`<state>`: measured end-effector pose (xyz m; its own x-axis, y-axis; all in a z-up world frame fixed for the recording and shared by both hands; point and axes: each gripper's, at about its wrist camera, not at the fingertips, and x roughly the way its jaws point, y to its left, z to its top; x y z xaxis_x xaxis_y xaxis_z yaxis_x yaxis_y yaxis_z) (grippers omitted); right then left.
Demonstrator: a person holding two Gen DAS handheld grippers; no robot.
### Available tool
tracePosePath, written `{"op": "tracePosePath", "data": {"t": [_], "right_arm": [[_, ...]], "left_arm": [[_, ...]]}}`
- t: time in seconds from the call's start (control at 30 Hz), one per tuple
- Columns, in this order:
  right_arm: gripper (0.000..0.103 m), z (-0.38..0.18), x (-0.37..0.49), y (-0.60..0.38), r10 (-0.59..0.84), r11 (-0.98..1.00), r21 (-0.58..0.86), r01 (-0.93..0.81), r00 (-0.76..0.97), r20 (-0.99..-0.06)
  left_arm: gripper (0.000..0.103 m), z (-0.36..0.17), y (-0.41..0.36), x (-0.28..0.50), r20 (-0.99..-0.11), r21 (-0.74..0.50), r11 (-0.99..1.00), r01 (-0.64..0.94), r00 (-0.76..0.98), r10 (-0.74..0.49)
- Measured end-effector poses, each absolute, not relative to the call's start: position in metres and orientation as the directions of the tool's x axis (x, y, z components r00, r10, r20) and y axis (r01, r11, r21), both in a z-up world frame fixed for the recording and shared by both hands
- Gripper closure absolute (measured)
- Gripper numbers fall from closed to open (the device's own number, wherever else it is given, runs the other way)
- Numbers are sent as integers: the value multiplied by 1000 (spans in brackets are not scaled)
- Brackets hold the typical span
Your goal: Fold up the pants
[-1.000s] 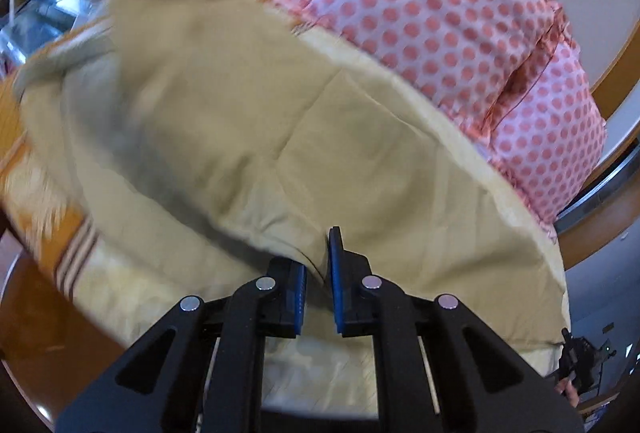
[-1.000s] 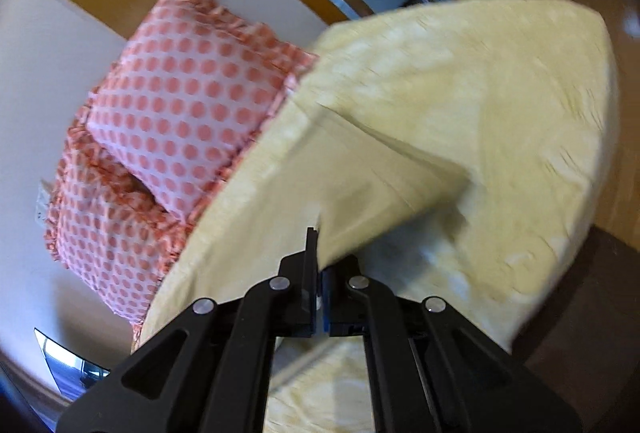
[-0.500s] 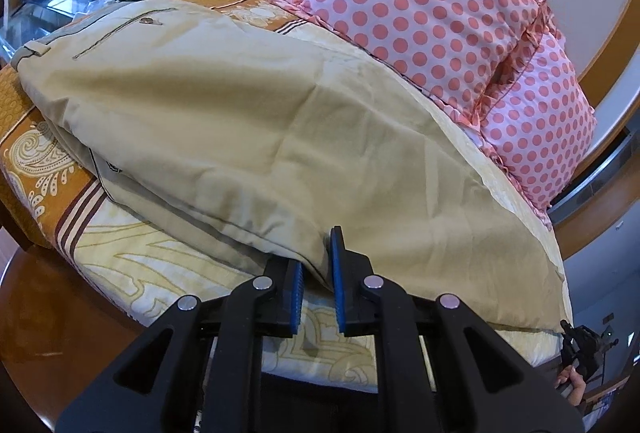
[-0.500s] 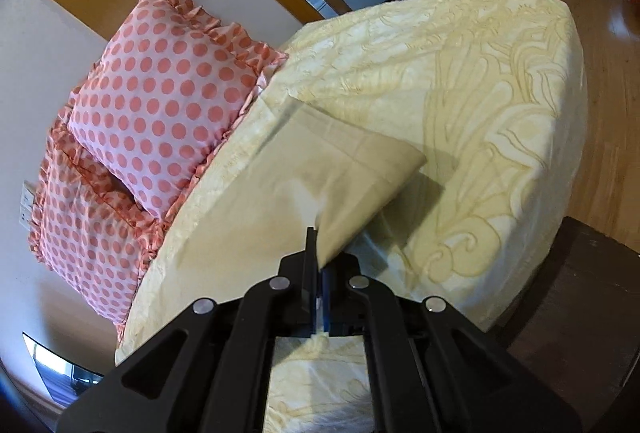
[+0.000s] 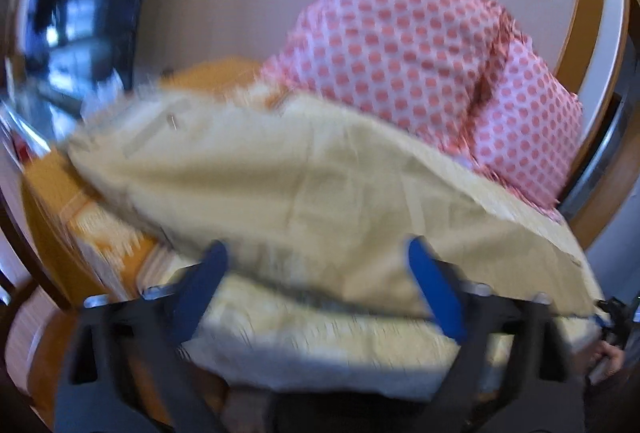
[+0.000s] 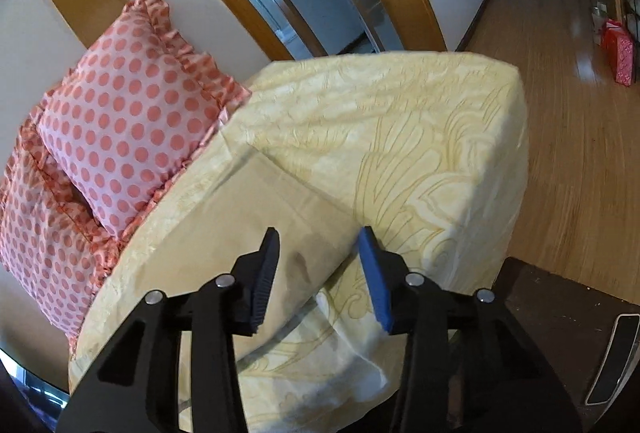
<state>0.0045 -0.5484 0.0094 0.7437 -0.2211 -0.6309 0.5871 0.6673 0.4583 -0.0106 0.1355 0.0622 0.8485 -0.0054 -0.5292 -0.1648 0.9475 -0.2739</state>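
The beige pants (image 5: 304,193) lie flat along the bed, the waistband end at the far left of the blurred left wrist view. My left gripper (image 5: 316,261) is open and empty, its blue pads just in front of the pants' near edge. In the right wrist view the leg end of the pants (image 6: 256,217) lies on the yellow bedspread (image 6: 420,137). My right gripper (image 6: 318,245) is open and empty, its pads either side of the leg's corner, just above it.
Two pink polka-dot pillows (image 6: 116,121) lean against the wall behind the pants; they also show in the left wrist view (image 5: 400,45). An orange patterned cover (image 5: 108,233) lies at the bed's left end. Wooden floor (image 6: 580,153) lies right of the bed, with a red bag (image 6: 620,53) far off.
Both grippers have opened and let go of the pants, which now rest flat on the bed. Both have pulled back slightly; the left view is blurred by motion.
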Motion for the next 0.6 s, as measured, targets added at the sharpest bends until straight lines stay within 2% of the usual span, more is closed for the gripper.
{"op": "tracePosePath", "data": {"t": [0.13,0.2,0.23,0.27,0.3,0.47,0.6], "right_arm": [[66,15,10,-536,-304,702,356,616,712,-633],[65,30,13,-536,-357,721,314,618,719,-596],[62,39,18,-537,-369,739,296,606,731,-574],[53,48,30,-542,-351,771,283,570,752,-559],[50,53,42,-545,-326,796,272,541,761,-561],[49,52,141,-561,-116,924,183,335,704,-701],[49,35,181,-572,-45,937,186,296,631,-774]], "left_arm": [[10,62,127,7,-526,-215,964,-155,850,19],[10,56,126,19,-553,-214,964,-159,833,15],[10,53,127,22,-563,-211,964,-162,827,15],[10,49,126,24,-571,-208,965,-163,821,16],[10,45,124,27,-579,-197,968,-158,815,15],[9,37,112,32,-590,-125,979,-162,806,58],[8,33,108,34,-598,-107,981,-159,799,65]]}}
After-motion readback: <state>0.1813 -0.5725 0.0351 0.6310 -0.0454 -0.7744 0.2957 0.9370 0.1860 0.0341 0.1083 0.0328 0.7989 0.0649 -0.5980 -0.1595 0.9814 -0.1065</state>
